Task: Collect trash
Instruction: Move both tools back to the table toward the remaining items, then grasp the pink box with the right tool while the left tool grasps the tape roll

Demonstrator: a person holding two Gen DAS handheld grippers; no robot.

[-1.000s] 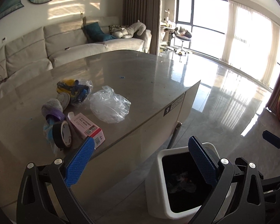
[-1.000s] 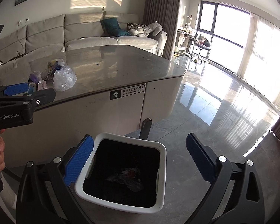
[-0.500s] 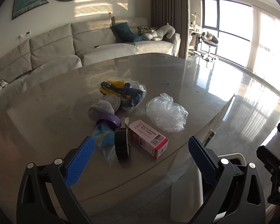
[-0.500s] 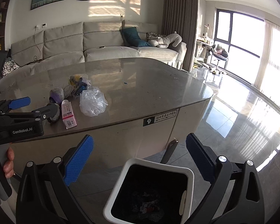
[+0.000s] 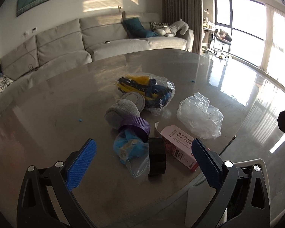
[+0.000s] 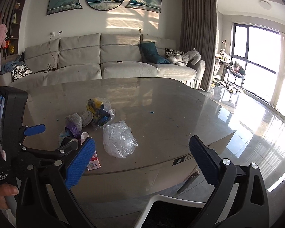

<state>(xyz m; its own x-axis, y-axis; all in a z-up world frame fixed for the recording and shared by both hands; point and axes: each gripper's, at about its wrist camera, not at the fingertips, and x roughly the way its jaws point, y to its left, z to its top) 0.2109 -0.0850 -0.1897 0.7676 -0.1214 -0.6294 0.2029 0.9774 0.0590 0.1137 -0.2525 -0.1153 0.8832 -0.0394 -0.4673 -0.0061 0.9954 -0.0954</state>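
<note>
Trash lies in a cluster on the grey table [image 5: 66, 98]: a clear crumpled plastic bag [image 5: 199, 117] [image 6: 119, 140], a pink and white box [image 5: 178, 148] [image 6: 94, 161], a black tape roll [image 5: 156, 155], a purple lid [image 5: 135, 126], a bluish bagged wad [image 5: 129, 148], a grey sock-like bundle [image 5: 119, 112] and a bag with yellow and blue items [image 5: 148, 89] [image 6: 99, 112]. My left gripper [image 5: 144, 159] is open and empty just above the tape roll. It also shows in the right wrist view [image 6: 47, 138]. My right gripper [image 6: 140, 163] is open and empty over the table's edge.
A white trash bin [image 6: 157, 199] with a dark inside stands on the floor by the table's near edge; its rim shows in the left wrist view [image 5: 256, 163]. A grey sofa [image 6: 104, 60] runs behind the table. Glossy floor lies to the right.
Both grippers have risen and swung from over the bin toward the table. The trash cluster now lies close in front of the left gripper. Both stay open.
</note>
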